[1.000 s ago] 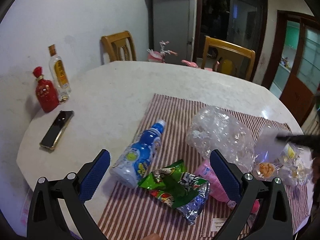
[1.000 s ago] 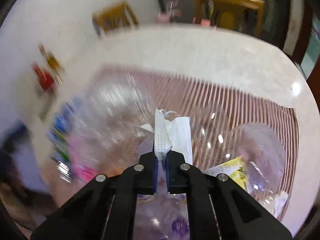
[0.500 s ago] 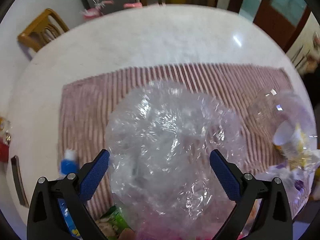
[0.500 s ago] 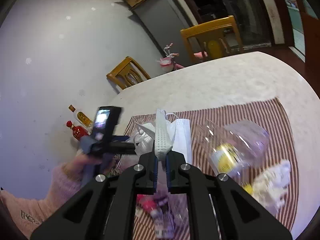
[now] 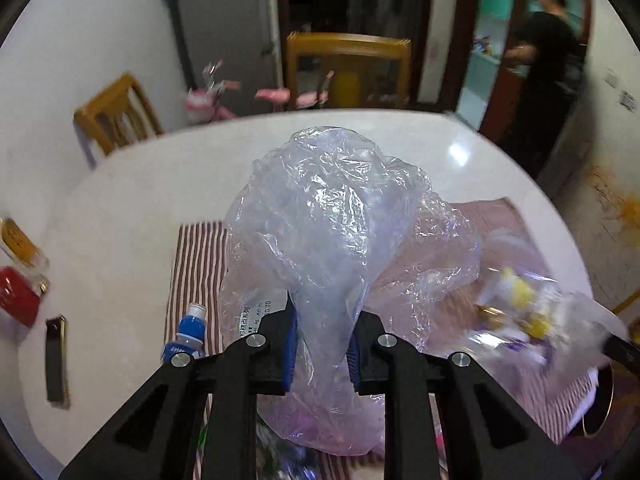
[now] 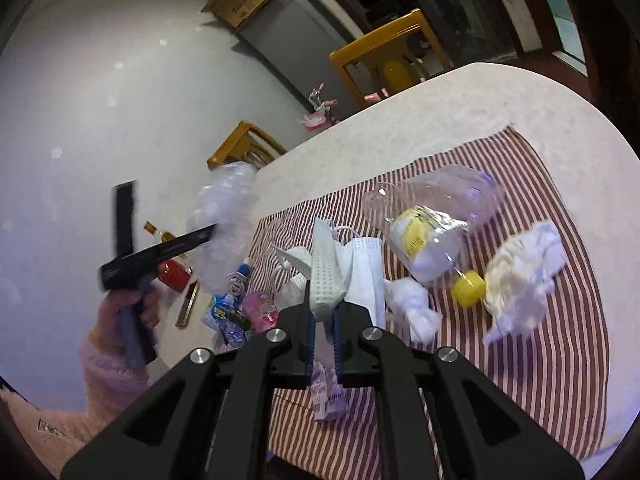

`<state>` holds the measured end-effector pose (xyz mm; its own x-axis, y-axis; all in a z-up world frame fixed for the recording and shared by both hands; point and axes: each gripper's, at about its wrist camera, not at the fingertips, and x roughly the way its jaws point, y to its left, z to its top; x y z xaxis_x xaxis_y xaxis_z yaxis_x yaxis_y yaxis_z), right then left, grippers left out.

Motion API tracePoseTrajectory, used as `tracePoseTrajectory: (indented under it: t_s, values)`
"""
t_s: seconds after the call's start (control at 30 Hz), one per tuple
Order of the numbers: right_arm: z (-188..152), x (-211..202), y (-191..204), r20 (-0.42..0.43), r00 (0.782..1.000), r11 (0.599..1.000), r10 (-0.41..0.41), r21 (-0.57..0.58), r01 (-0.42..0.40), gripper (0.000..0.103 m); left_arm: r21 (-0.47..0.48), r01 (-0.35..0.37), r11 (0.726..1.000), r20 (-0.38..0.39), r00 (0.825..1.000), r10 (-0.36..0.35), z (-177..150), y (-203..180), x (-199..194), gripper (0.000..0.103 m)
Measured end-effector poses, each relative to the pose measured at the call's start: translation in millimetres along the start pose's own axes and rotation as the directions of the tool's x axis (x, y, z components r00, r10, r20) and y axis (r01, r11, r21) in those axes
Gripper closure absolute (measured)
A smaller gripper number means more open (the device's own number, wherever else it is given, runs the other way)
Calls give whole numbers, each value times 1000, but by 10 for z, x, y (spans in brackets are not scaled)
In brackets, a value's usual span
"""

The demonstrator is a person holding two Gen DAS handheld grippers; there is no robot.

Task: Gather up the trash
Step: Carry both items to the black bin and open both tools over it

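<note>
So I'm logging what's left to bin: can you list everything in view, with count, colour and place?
clear plastic bag: 1, see-through, lifted, in the left gripper
face masks: 2 or so, white, in the right gripper
crushed bottle: 1, clear with yellow label, on the striped mat
bottle cap: 1, yellow, by that bottle
tissues: 2 wads, white, on the mat
drink bottle: 1, blue and white, mat's left end
pink wrapper: 1, beside it
striped mat: 1, red and white, on the table
liquor bottles: 2, red and clear, by the wall
chairs: 2, wooden
left gripper: closing on the bag
right gripper: shut on the masks
</note>
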<state>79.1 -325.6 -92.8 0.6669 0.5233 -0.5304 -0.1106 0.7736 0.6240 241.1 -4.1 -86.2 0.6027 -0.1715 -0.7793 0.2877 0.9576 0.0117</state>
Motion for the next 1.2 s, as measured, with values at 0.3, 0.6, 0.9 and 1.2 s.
tracePoseTrajectory:
  t_s: [0.3, 0.6, 0.9, 1.2]
  values:
    - [-742, -1983, -700, 252, 883, 914, -396, 196, 355, 94, 319, 292, 902, 13, 950, -312, -325, -1849, -698, 84]
    - [-2332, -2912, -2369, 64, 651, 549, -757, 603, 579, 94, 584, 523, 621, -251, 844, -474, -1190, -3910, -743, 83]
    - [-2826, -2814, -3292, -112, 640, 385, -760, 716, 582, 20, 697, 574, 430, -408, 810, -421, -2025, -5336, -697, 83]
    - [-3307, -3487, -2779, -3, 531, 325, -847, 788, 523, 20, 751, 590, 297, -520, 805, -286, -2529, -6399, -18, 74]
